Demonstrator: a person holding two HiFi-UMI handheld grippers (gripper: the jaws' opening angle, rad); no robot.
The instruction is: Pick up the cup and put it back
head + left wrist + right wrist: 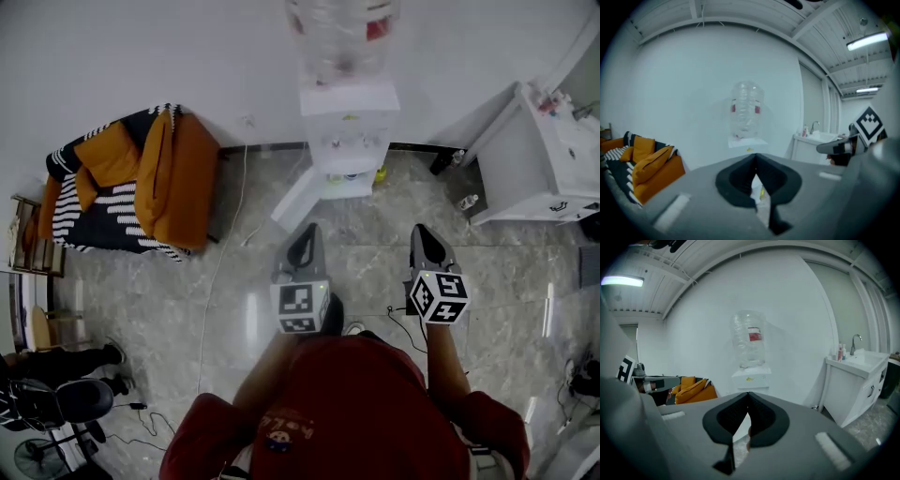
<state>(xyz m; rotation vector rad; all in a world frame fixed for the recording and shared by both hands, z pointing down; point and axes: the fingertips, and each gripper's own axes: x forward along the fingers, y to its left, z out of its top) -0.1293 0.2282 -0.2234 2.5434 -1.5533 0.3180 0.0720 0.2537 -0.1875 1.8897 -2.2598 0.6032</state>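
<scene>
– While the person faces the dispenser point(349, 122), what do the grippers hold?
– Nothing. The left gripper point(309, 231) has its jaws pressed together, and so does the right gripper point(422, 231). Both hang over the floor point(234, 281), pointing at the dispenser.
– And the cup?
– Too small to make out in any view. A sofa point(141, 178) stands at left, a sink cabinet point(530, 164) at right.

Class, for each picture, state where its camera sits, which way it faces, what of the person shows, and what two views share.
Head view: on the head, looking steeply down at floor and water dispenser; shows red shirt, left gripper, right gripper.
Left gripper view: on the left gripper, facing the dispenser along its shut jaws.
Right gripper view: on the right gripper, likewise, jaws shut.
Shared: both gripper views show the orange sofa.
</scene>
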